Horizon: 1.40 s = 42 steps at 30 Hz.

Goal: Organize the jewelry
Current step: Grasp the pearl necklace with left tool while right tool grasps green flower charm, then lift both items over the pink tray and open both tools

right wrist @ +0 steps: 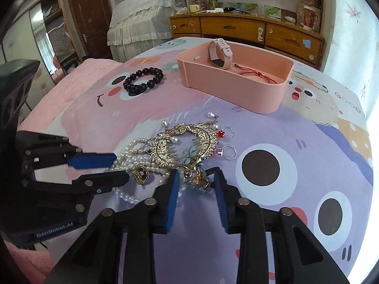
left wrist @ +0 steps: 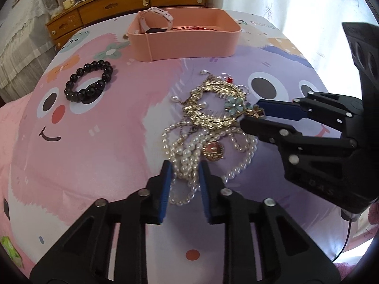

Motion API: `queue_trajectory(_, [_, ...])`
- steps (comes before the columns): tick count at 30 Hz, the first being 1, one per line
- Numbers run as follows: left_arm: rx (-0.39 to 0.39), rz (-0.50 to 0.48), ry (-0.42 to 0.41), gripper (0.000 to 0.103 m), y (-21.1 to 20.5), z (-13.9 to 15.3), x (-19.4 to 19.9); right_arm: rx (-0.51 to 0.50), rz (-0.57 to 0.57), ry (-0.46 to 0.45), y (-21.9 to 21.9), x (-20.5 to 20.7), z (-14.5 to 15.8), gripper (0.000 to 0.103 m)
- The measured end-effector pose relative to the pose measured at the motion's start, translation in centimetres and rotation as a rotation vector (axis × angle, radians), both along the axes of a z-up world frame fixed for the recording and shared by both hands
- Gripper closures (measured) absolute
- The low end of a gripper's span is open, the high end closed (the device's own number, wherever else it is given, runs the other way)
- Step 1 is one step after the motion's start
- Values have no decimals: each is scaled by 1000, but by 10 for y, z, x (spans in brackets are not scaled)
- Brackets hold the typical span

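Observation:
A tangled pile of jewelry lies on the cartoon bedsheet: a gold hair comb (left wrist: 213, 104) (right wrist: 182, 142), pearl strands (left wrist: 189, 151) (right wrist: 132, 156), a gold pendant (left wrist: 213, 150) and silver rings (right wrist: 228, 152). My left gripper (left wrist: 184, 172) (right wrist: 118, 169) is open, its jaws on either side of the pearl strands. My right gripper (right wrist: 195, 182) (left wrist: 253, 112) is open, its jaws on either side of the comb's blue flower end (right wrist: 199, 179). A black bead bracelet (left wrist: 88, 84) (right wrist: 143, 81) lies apart to the left. A pink box (left wrist: 184, 35) (right wrist: 236, 80) holds a pink watch (right wrist: 219, 53) and a red cord (right wrist: 258, 74).
A wooden dresser (right wrist: 246, 32) stands behind the bed. A covered piece of furniture (right wrist: 142, 21) and a door (right wrist: 91, 21) are at the back left. A bright curtain (left wrist: 296, 2) hangs on the right.

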<state>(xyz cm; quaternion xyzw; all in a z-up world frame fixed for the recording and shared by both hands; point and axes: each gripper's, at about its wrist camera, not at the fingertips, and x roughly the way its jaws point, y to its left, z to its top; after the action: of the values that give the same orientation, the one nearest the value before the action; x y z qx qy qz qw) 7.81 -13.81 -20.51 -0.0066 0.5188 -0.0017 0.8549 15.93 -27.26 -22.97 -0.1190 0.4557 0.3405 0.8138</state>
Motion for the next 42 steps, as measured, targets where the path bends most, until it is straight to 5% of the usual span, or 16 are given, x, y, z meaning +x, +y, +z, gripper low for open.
queue_trajectory(20, [-40, 59, -9, 96, 20, 27, -33, 19, -29, -15, -9, -21, 35, 81])
queue_trajectory(29, [-51, 13, -91, 97, 28, 78, -38, 51, -51, -71, 0, -30, 77, 81])
queue_trajectory(42, [-36, -127, -234, 96, 52, 191, -4, 45, -130, -148, 25, -7, 165, 81])
